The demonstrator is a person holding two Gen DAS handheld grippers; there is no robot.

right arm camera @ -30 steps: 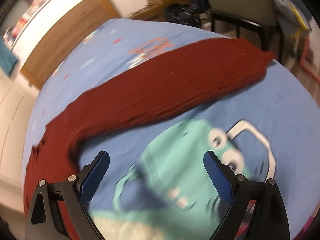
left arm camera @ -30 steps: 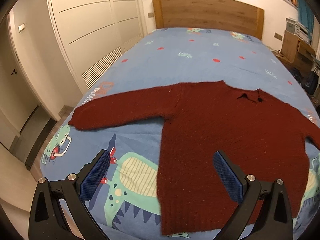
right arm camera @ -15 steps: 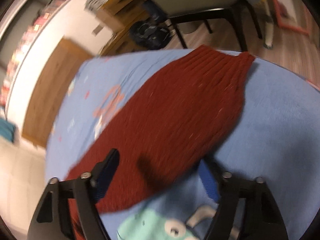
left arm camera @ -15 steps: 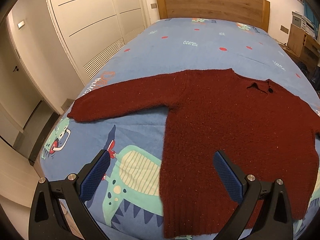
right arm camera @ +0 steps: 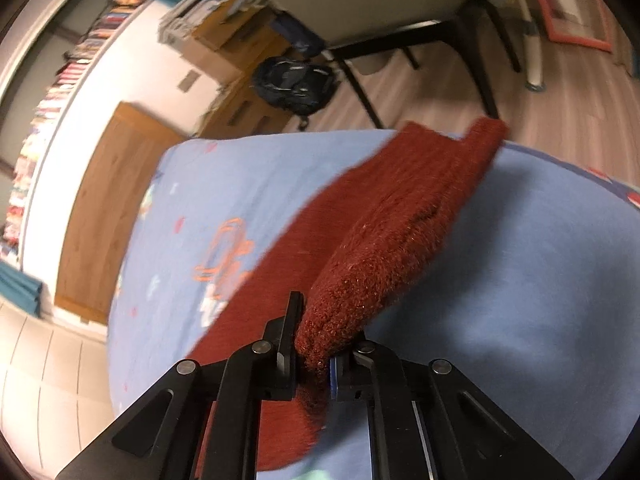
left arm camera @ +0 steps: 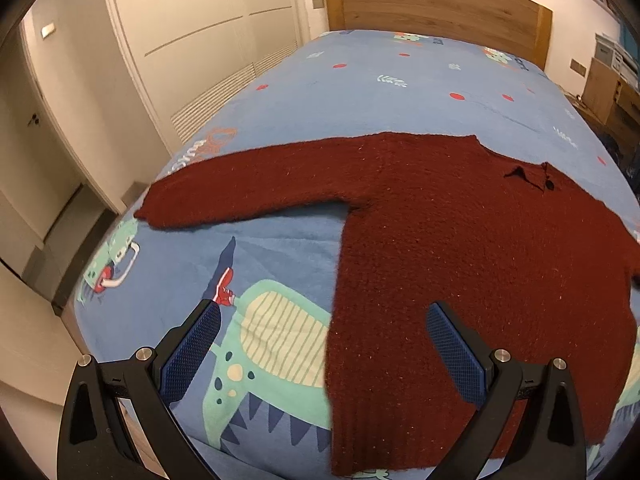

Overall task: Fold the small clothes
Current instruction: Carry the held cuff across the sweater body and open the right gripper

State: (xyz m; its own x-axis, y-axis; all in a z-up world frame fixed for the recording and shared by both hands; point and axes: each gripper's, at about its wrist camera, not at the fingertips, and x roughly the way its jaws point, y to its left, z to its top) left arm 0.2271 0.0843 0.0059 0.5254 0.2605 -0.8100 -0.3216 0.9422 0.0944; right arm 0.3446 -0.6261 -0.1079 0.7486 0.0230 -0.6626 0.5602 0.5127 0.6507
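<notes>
Sleeve (right arm camera: 384, 232) now pinched, right gripper (right arm camera: 310, 354) closed

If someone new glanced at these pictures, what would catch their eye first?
The dark red sweater spread flat across the blue dinosaur-print bedspread, one sleeve stretched toward the bed's edge. Next, the right gripper shut on the other sleeve, lifting it, while the left gripper hangs open above the hem.

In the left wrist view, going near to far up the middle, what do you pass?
Left hand-held gripper → dinosaur print → red sweater → bare blue bedsheet → wooden headboard.
</notes>
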